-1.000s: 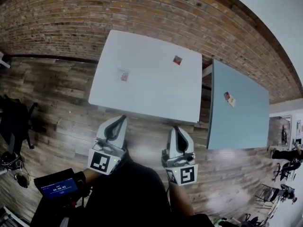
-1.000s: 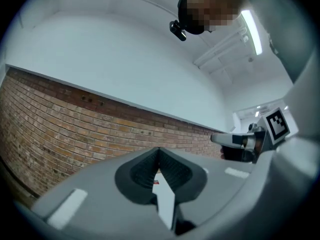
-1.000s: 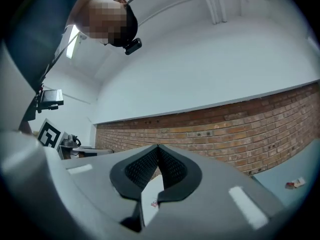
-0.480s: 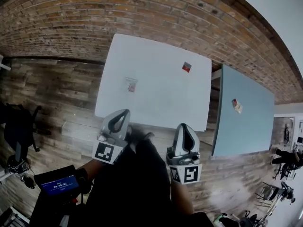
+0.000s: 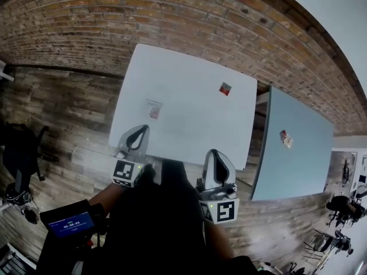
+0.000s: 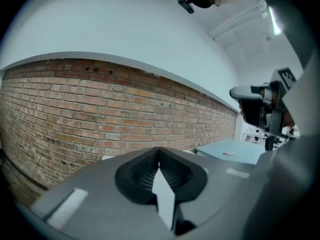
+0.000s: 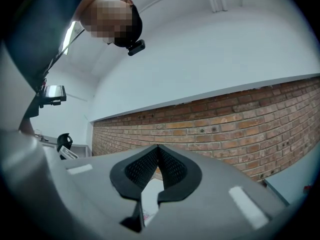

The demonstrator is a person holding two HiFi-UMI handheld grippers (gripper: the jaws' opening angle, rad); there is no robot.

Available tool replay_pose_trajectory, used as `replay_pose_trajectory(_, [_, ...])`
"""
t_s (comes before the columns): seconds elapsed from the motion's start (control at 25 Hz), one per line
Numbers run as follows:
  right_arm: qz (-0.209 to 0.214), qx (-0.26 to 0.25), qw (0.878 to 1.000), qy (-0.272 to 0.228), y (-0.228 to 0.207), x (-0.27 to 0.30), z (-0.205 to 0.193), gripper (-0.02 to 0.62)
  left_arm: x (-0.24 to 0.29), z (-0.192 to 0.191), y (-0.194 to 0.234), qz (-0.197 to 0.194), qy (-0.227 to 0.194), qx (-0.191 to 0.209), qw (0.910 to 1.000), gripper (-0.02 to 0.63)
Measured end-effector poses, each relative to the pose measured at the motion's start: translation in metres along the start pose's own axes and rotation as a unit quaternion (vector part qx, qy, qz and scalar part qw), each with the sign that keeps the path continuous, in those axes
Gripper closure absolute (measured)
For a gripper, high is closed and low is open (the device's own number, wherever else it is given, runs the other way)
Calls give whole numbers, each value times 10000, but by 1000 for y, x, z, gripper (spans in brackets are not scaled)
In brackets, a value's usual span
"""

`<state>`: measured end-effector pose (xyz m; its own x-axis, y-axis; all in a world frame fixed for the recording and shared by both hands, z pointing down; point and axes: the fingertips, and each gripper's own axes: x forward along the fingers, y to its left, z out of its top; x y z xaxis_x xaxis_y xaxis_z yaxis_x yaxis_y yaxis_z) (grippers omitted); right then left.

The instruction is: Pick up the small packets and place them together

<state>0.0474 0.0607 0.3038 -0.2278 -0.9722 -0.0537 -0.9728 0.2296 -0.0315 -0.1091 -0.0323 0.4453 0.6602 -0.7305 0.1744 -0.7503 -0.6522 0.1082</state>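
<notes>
Two small packets lie on the white table [image 5: 183, 116]: a pale pink one [image 5: 153, 109] toward its left side and a red one [image 5: 225, 89] near its far right corner. A third packet [image 5: 285, 138] rests on the teal table [image 5: 298, 153] to the right, which also shows in the left gripper view as the teal table [image 6: 227, 149]. My left gripper [image 5: 140, 129] hovers at the white table's near edge, just short of the pale packet, with its jaws shut and empty. My right gripper [image 5: 212, 152] hangs near the same edge, farther right, also shut and empty.
A brick wall [image 5: 172, 22] runs behind both tables. Wooden floor [image 5: 63, 107] surrounds them. A black chair [image 5: 20, 153] stands at the left, and a small device with a blue screen [image 5: 71, 223] is at the lower left. More chairs [image 5: 335, 242] stand at the far right.
The person has stepped closer to the white table. Both grippers have moved forward from over the floor to the table's near edge, still shut.
</notes>
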Motion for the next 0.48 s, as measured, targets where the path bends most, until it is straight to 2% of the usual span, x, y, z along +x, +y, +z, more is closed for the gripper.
replay_pose_trajectory(0.08, [141, 21, 9999, -10, -10, 9, -1, 592, 16, -20, 6, 46, 241, -96, 9997, 602])
replay_pose_trajectory(0.2, [453, 23, 9989, -106, -18, 25, 3, 592, 39, -51, 18, 190, 652, -455, 9967, 518])
replay_pose_trajectory(0.36, [571, 66, 9983, -105, -40, 41, -5, 592, 62, -68, 23, 274, 934, -67, 9952, 495])
replay_pose_trajectory(0.48, [541, 95, 9985, -57, -62, 54, -11, 592, 86, -84, 27, 326, 1165, -160, 9925, 492])
